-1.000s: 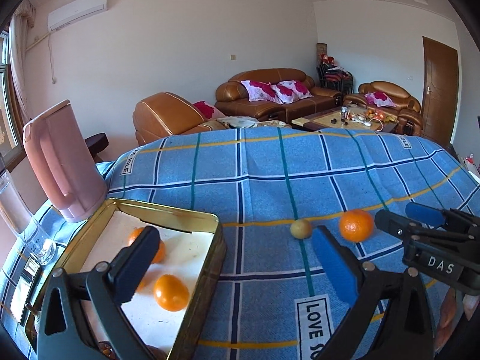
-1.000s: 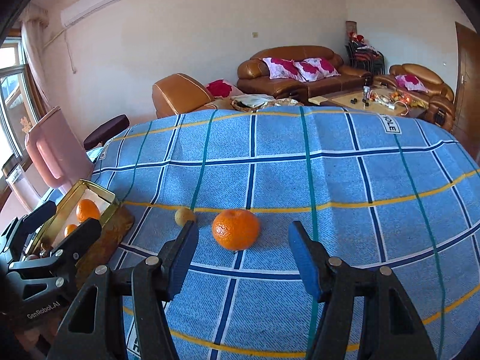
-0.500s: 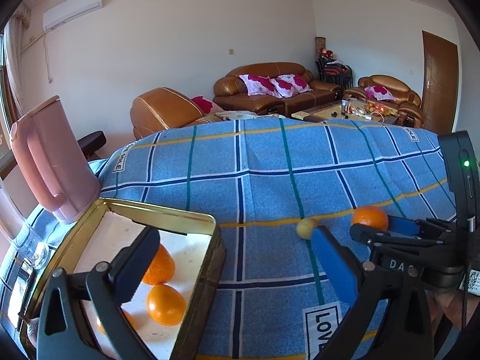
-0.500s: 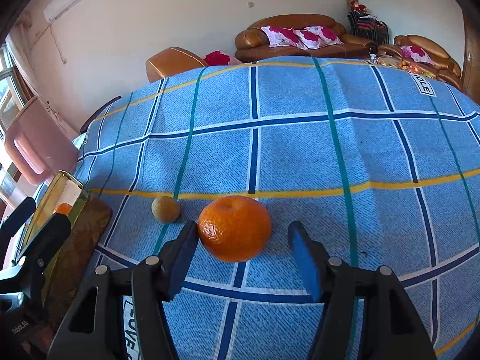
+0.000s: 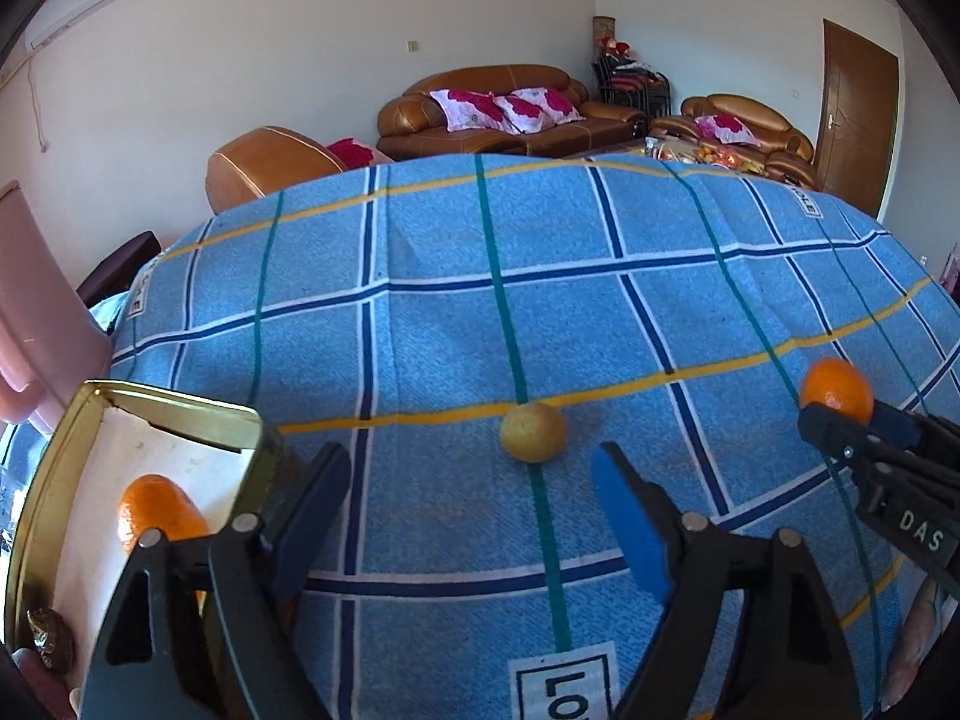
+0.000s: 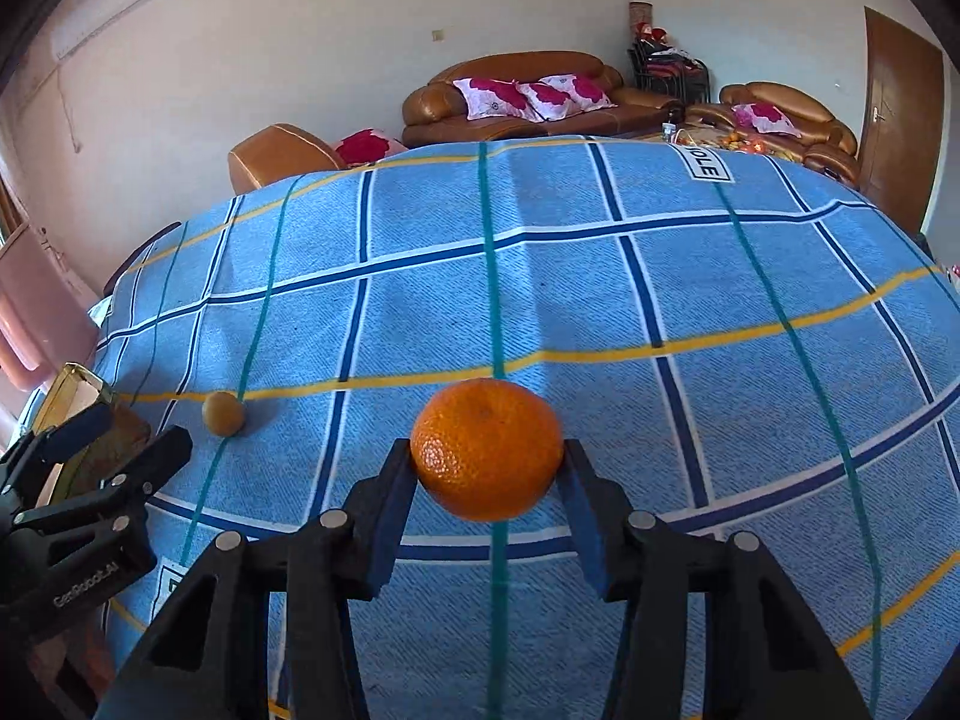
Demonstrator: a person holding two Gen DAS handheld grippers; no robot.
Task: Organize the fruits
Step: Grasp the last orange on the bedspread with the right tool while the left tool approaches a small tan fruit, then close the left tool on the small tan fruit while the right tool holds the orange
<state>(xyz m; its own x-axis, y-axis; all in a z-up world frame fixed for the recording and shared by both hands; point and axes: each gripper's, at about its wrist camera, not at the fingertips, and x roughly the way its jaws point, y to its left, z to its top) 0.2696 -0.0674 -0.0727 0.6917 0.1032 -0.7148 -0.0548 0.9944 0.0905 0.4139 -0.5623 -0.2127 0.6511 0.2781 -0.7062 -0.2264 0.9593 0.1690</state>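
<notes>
Your right gripper fingers clamp the orange on the worktop; lift straight, then carry it toward the tin at nine o'clock, left gripper spread empty.

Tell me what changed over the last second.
The right gripper moved forward and closed on the round orange tangerine. The left gripper swung right, off the gold metal tin, toward the small yellowish fruit, staying open. That fruit, tin and blue checked cloth stayed put.

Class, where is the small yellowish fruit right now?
The small yellowish fruit lies on the blue cloth, between the tin and the orange in the right gripper.
</notes>
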